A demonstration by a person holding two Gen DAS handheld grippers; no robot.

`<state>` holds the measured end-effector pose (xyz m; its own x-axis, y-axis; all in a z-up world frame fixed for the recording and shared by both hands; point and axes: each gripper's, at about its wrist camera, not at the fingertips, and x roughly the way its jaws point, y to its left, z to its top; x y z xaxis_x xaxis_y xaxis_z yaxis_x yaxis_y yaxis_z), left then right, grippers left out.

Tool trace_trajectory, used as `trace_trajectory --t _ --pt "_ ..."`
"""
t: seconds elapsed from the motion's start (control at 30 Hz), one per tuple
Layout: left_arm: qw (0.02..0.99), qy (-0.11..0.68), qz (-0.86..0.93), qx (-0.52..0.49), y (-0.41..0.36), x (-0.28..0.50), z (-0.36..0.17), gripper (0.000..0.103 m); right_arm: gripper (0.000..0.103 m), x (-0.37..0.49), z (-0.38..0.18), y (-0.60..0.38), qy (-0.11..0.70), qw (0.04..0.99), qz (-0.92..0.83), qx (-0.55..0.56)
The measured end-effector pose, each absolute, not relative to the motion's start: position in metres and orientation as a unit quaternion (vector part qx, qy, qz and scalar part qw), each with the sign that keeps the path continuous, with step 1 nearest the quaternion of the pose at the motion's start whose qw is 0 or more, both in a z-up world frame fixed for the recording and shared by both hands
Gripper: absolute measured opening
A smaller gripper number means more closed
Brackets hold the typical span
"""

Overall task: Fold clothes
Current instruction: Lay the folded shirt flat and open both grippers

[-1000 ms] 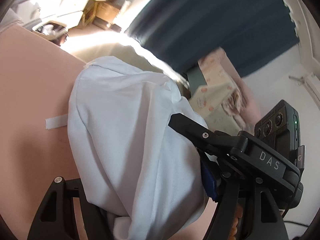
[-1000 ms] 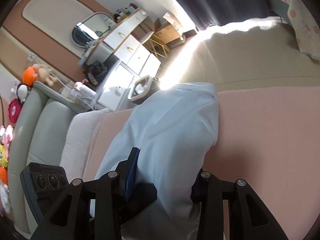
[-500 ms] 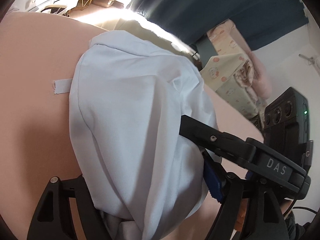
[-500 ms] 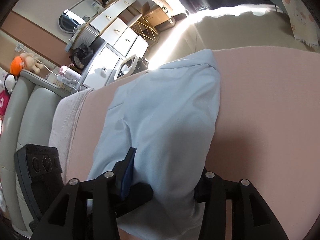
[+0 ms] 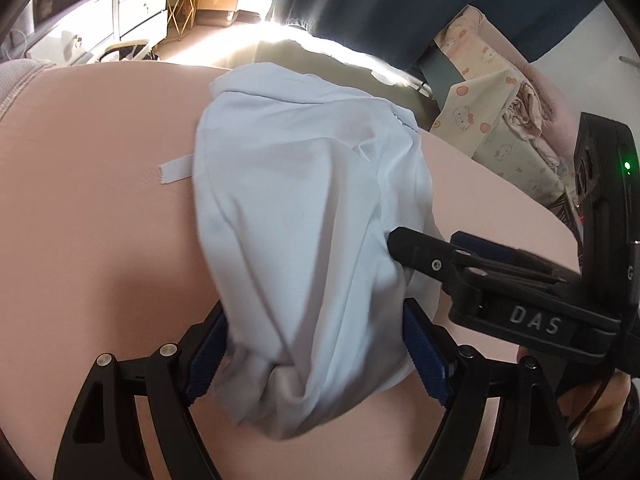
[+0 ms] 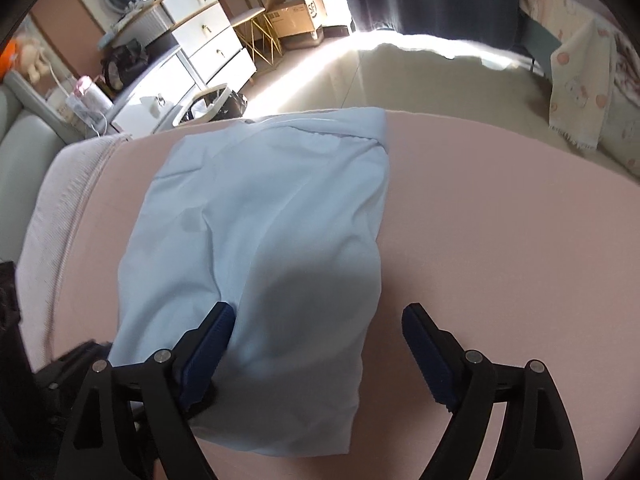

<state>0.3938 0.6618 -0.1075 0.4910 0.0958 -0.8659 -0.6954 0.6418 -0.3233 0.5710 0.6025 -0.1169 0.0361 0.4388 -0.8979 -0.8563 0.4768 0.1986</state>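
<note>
The right gripper (image 6: 316, 344) has just been opening its jaws; they now stand wide, the right pad clear of the cloth over bare sheet, the left pad lying against the near edge of the pale blue garment (image 6: 264, 248), pinching nothing. The left gripper (image 5: 316, 356) is also spread wide, with the bunched near end of the garment (image 5: 304, 216) filling the gap between its blue pads (image 5: 424, 356). Both pads sit right at the cloth's sides, and I cannot tell whether they press on it. The right gripper's black finger crosses in from the right and meets the garment's right flank.

The garment lies folded over on the pink bed sheet (image 6: 500, 220), running away from both grippers to the bed's far edge. A small white strip (image 5: 174, 169) pokes out from its left side. Beyond stand a white dresser (image 6: 208, 36) and a dark curtain (image 5: 420, 4).
</note>
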Motion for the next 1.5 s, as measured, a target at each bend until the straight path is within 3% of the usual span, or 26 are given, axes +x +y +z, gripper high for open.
trace_trajectory --t 0.47,0.67,1.27,1.3,1.4,1.5 --pt "0.793 0.432 0.327 -0.277 0.648 0.357 -0.070 0.083 0.087 0.544 -0.060 0.571 0.452 0.715 0.457 -0.276" --pt "0.772 0.438 0.379 -0.261 0.660 0.344 -0.073 0.083 0.087 0.551 -0.074 0.575 0.457 0.710 0.468 -0.261" --pt "0.799 0.344 0.264 -0.416 0.699 0.356 -0.109 0.081 0.084 0.530 -0.124 0.553 0.423 0.699 0.507 -0.275" --pt "0.801 0.348 0.258 -0.413 0.698 0.362 -0.112 0.078 0.084 0.529 -0.125 0.554 0.418 0.699 0.507 -0.280" --pt "0.791 0.384 0.275 -0.388 0.693 0.377 -0.125 0.045 0.083 0.526 -0.132 0.559 0.410 0.700 0.502 -0.298" --pt "0.787 0.394 0.287 -0.379 0.696 0.378 -0.133 0.042 0.083 0.526 -0.138 0.561 0.410 0.700 0.495 -0.312"
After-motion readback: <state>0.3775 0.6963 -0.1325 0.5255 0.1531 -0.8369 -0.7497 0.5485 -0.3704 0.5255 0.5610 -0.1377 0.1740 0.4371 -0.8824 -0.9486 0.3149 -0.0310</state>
